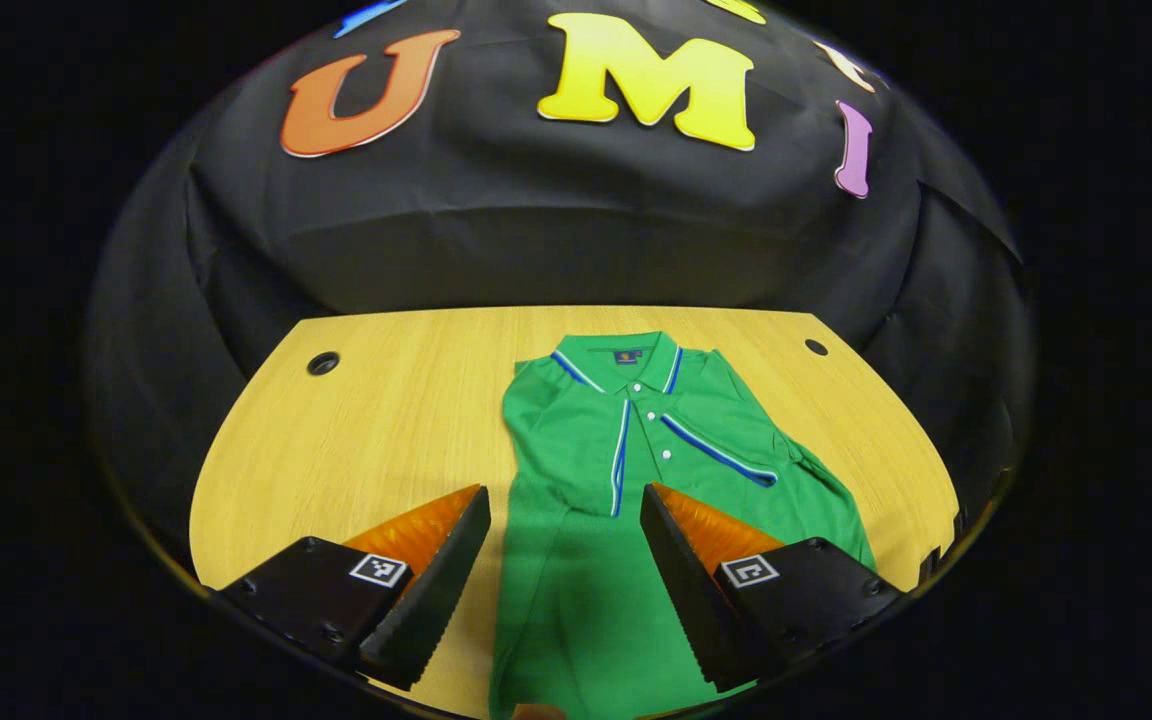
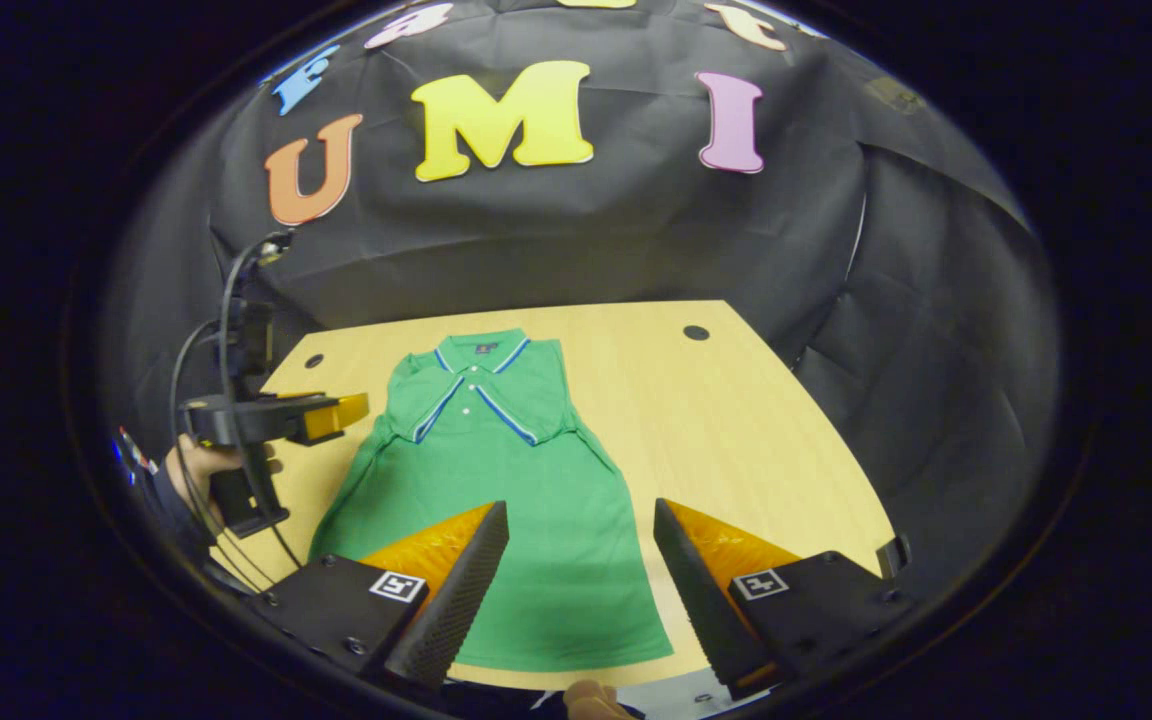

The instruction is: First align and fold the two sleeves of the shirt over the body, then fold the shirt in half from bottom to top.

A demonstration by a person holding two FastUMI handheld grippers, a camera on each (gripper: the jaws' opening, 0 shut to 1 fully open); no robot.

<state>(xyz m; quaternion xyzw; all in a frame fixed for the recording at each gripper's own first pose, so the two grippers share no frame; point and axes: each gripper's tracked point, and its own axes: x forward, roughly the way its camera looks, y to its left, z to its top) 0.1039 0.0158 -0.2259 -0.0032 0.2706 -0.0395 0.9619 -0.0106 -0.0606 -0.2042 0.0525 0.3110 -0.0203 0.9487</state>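
Sleeves (image 2: 456,395) look already folded across the chest of the green shirt (image 2: 526,520), which lies flat on the counter (image 2: 736,420); the bottom-to-top fold is, I judge, still left. Left hand-held gripper (image 2: 341,412) hovers at the shirt's 9 o'clock, its spread hard to tell there, though its own view shows fingers wide apart. Right hand-held gripper (image 2: 581,560) hangs spread above the hem (image 2: 566,655) at 6 o'clock, pinching nothing.
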